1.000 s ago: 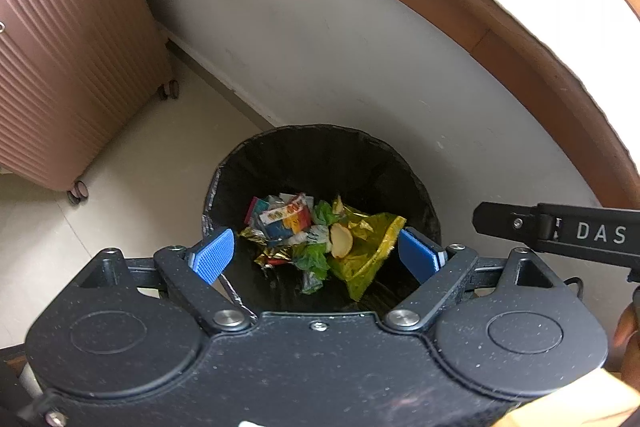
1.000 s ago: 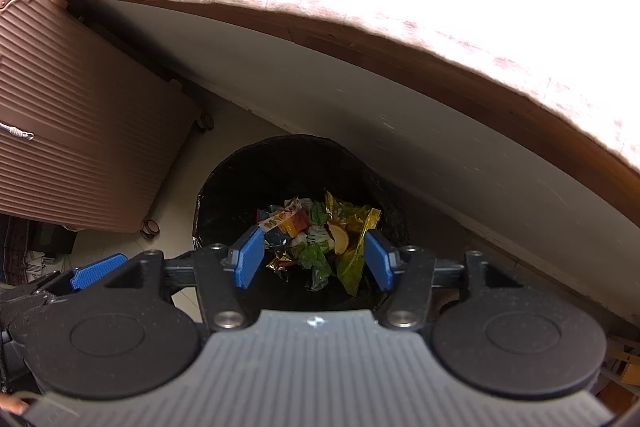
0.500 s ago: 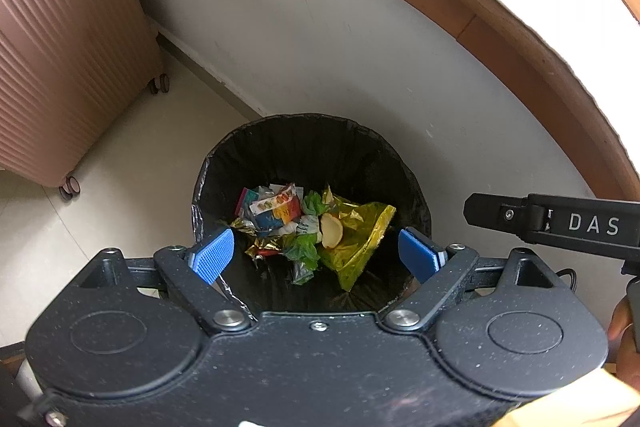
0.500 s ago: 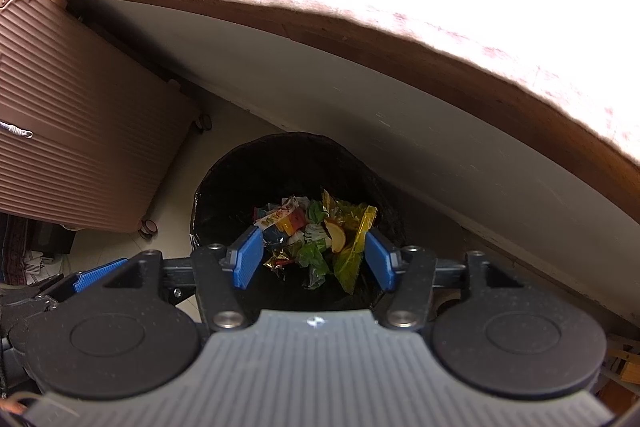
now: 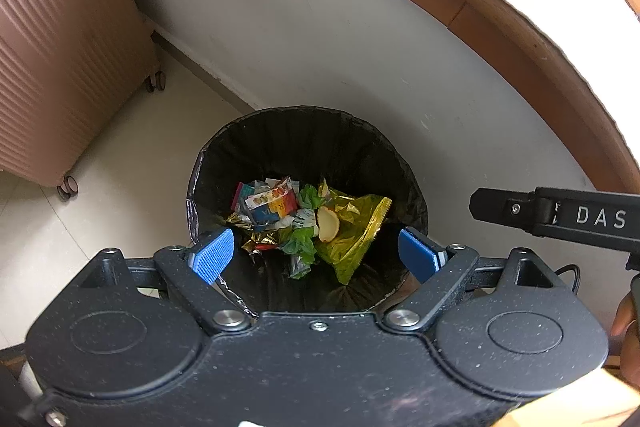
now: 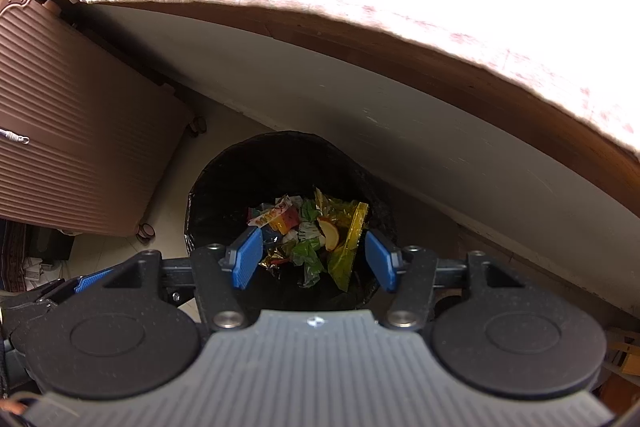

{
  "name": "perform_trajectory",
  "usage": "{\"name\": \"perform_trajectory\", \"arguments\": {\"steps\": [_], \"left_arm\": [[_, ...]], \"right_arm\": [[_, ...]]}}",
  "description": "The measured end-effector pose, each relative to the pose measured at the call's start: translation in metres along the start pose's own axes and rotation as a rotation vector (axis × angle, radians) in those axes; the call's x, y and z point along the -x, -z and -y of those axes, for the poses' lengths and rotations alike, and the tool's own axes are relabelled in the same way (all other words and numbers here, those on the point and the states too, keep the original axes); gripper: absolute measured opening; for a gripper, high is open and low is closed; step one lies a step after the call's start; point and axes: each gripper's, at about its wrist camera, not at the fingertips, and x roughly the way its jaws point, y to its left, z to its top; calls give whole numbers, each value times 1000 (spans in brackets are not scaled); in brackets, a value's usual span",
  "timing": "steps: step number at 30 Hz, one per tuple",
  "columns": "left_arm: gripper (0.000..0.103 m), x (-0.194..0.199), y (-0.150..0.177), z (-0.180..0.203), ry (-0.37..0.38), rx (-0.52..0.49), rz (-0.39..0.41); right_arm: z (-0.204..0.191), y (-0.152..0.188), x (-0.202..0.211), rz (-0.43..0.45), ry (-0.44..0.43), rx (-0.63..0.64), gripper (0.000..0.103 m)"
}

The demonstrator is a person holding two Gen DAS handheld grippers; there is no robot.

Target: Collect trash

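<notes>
Both tongs hang spread and empty over the bin (image 5: 308, 147): the left gripper (image 5: 316, 255) wide, the right gripper (image 6: 316, 259) narrower. Over the last second the left drifted slightly, so the bin sits more centred beneath it, and the trash (image 5: 312, 223) lay untouched at the bottom, against the near wall. Collecting looks done or nearly so.

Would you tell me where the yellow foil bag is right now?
In both wrist views the yellow foil bag lies inside the black-lined bin, on the right of the trash pile, with an apple piece on its left edge.

Pale tile floor (image 5: 120, 155), white wall (image 5: 320, 39), pink ribbed suitcase (image 5: 60, 39) at left, wood-edged table (image 6: 440, 55) above.
</notes>
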Motion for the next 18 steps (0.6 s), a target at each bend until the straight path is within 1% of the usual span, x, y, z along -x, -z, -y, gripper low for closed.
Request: {"name": "perform_trajectory", "arguments": {"steps": [18], "left_arm": [[89,-6,0,3,-17,-1,-27]], "right_arm": [[1,0,1,1,4,-9,72]]}}
